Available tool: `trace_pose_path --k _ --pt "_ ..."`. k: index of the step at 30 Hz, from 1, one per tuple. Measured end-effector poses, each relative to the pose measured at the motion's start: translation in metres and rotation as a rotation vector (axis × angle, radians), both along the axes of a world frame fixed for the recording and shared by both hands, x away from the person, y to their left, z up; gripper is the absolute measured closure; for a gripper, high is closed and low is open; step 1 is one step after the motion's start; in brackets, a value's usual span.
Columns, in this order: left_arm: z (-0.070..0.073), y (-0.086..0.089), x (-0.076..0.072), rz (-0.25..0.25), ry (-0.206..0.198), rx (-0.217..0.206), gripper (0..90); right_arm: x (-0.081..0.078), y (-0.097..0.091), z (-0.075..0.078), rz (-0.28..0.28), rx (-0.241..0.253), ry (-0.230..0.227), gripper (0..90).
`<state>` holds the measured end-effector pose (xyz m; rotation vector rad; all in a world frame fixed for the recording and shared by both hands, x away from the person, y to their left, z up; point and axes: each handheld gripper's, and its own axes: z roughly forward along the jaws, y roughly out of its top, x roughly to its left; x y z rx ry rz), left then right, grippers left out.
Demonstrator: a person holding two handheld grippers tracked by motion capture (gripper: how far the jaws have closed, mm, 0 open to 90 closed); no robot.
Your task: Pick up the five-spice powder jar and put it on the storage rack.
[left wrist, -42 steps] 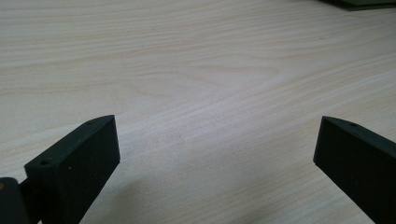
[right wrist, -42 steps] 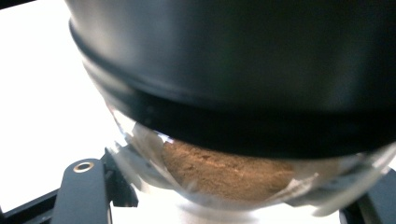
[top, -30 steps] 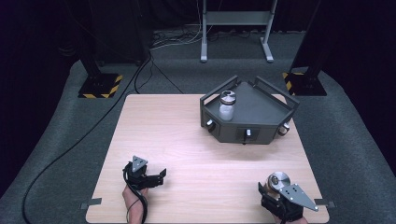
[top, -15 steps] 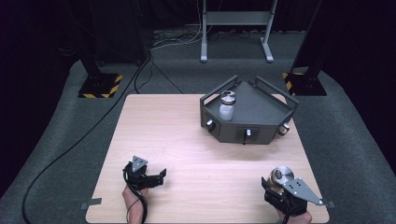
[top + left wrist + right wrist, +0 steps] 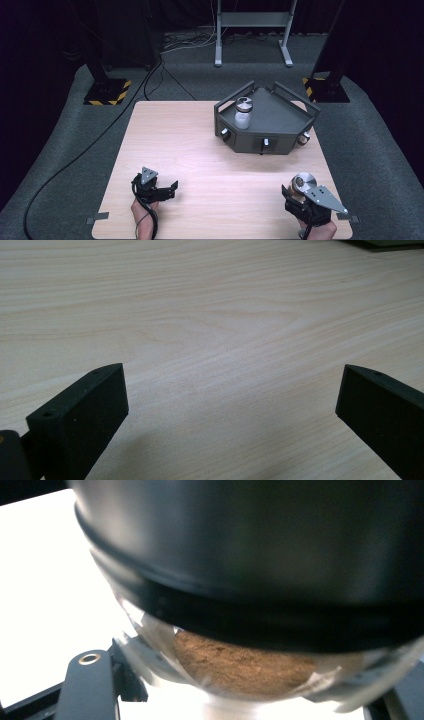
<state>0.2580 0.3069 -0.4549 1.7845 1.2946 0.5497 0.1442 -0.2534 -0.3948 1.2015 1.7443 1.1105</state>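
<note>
Jar (image 5: 302, 183) (brown powder), right hand-held gripper (image 5: 299, 197) shifted right

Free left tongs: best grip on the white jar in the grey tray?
Judging from the high view, take the white jar with the metal lid across its body below the lid, coming from above: it stands upright in the dark grey walled tray, whose front wall blocks a low side approach. The left tongs are open.

Blurred jar lid (image 5: 260, 555), edge-cropped.
</note>
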Motion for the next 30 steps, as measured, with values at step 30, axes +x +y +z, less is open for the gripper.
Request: trace_pose_path --k 30 --pt "0.0 -0.001 0.0 0.001 -0.001 0.005 0.2 0.02 -0.008 0.031 0.0 -0.032 -0.037 30.0"
